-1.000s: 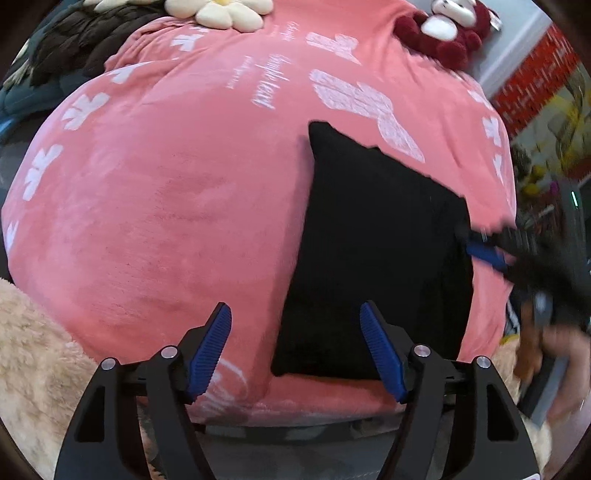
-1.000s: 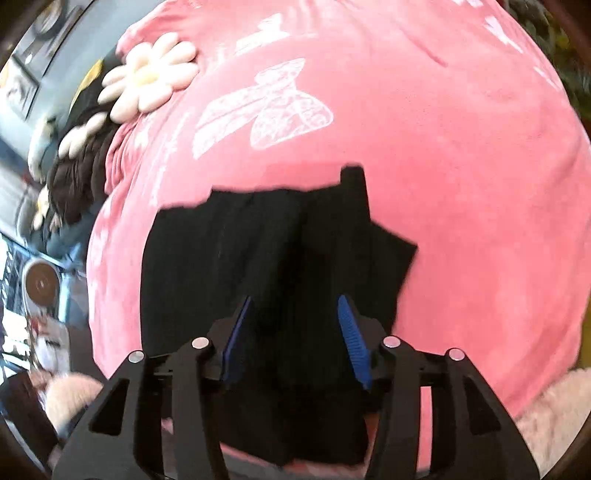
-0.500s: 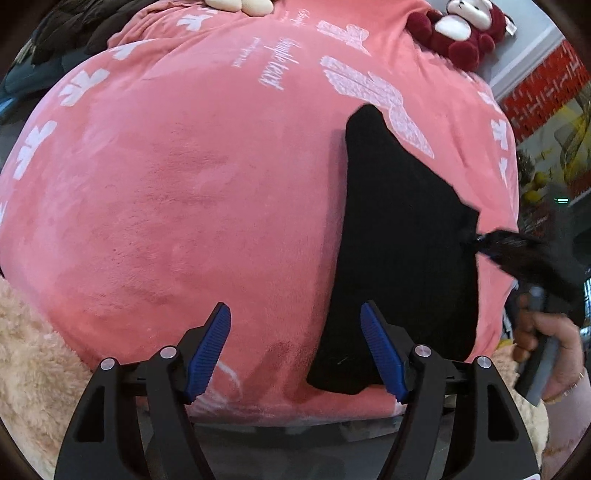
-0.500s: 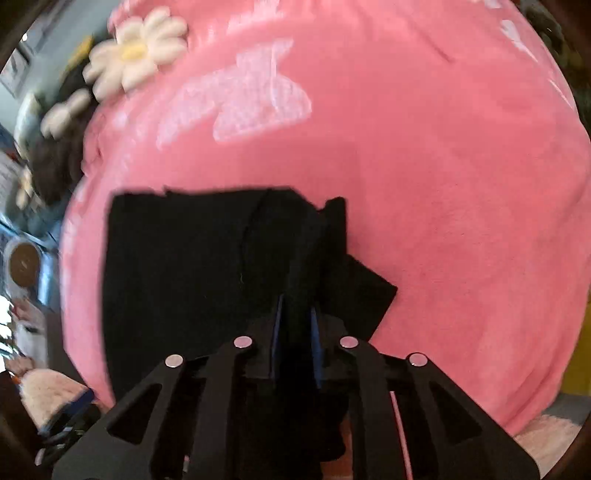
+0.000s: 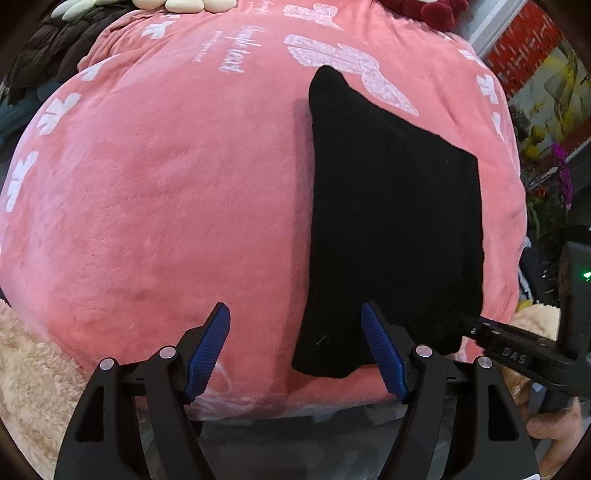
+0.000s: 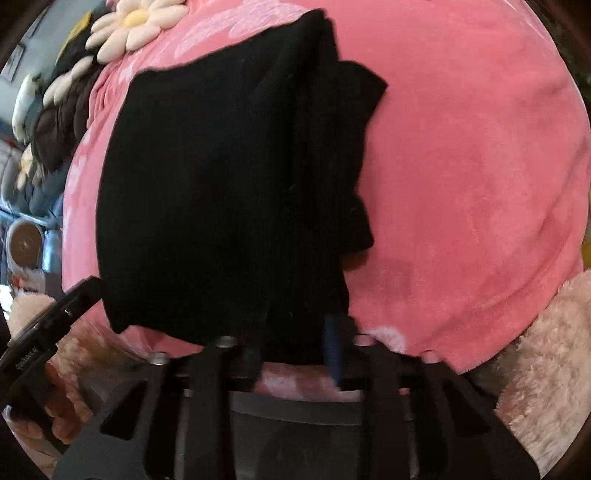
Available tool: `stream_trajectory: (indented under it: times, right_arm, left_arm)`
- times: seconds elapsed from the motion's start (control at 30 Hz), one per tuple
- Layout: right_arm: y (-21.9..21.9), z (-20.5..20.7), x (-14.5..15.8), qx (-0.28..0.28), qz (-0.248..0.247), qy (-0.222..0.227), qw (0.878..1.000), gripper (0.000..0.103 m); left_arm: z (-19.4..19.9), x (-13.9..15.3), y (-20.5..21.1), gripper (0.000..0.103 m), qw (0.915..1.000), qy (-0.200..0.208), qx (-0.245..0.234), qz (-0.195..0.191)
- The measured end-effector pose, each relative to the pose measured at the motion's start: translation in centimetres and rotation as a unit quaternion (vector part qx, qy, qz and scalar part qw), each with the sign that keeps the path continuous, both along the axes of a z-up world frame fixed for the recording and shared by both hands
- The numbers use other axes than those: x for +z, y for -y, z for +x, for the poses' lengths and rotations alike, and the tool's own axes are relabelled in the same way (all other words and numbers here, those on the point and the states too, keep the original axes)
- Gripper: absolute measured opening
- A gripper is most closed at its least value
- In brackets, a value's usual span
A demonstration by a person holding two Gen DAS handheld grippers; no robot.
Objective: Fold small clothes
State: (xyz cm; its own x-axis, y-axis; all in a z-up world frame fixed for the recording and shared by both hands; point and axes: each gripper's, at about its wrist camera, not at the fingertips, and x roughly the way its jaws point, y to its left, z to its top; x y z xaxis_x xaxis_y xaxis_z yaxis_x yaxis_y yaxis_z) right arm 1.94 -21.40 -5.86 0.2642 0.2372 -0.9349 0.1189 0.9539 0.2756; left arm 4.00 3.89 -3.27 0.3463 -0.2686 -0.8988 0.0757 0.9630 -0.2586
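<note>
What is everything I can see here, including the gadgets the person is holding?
black garment: one, black, lying partly folded on the blanket, its near edge between the right gripper's fingers
blanket: one, pink with white prints, spread under the garment
daisy cushion: one fully shown, white petals with yellow centre, at the blanket's far edge; more white petals beside it
dark padded jacket: one, dark brown, at the far left past the blanket
plush toy: one, dark red, at the far edge, mostly cut off
fluffy throw: beige, along the near edge
left gripper: one, black with blue pads, opening over the blanket, nothing between
right gripper: one, black, closing on the garment's near edge
hand: one, holding the right gripper's handle
</note>
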Motion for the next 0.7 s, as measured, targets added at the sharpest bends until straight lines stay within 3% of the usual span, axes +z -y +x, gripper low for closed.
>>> stream_trajectory:
  times: [0.1, 0.17, 0.23, 0.33, 0.47, 0.53, 0.63, 0.7]
  right_arm:
    - [0.6, -0.4, 1.2, 0.002, -0.018, -0.010, 1.000, 0.008]
    - [0.9, -0.5, -0.6, 0.012, -0.039, -0.044, 0.998, 0.008]
    - [1.7, -0.7, -1.0, -0.016, -0.023, -0.047, 0.998, 0.008]
    - [0.1, -1.0, 4.0, 0.003, 0.001, 0.056, 0.998, 0.010]
    - [-4.2, 0.4, 6.4, 0.064, 0.006, 0.099, 0.993, 0.010]
    - [-6.5, 2.1, 4.8, 0.088, -0.003, 0.089, 0.992, 0.010]
    - [-8.9, 4.0, -1.2, 0.114, -0.018, -0.002, 0.993, 0.010]
    - [-9.6, 3.8, -0.8, 0.123, -0.035, 0.020, 0.992, 0.011]
  left_arm:
    - [0.0, -0.5, -0.6, 0.079, 0.9998, -0.017, 0.013, 0.005]
    - [0.1, -1.4, -1.1, 0.079, 0.9989, -0.040, 0.024, 0.010]
    - [0.5, -2.3, -1.2, 0.080, 0.9972, -0.063, 0.034, 0.022]
    - [0.5, -2.4, -1.8, 0.080, 0.9956, -0.066, 0.055, 0.037]
    - [0.3, -1.8, -3.7, 0.080, 0.9926, -0.062, 0.102, 0.023]
    - [0.2, -1.4, -4.8, 0.080, 0.9905, -0.055, 0.125, 0.008]
    - [-0.1, -0.9, -5.4, 0.080, 0.9896, -0.044, 0.136, 0.012]
    - [-0.2, -0.5, -5.2, 0.080, 0.9907, -0.039, 0.129, 0.020]
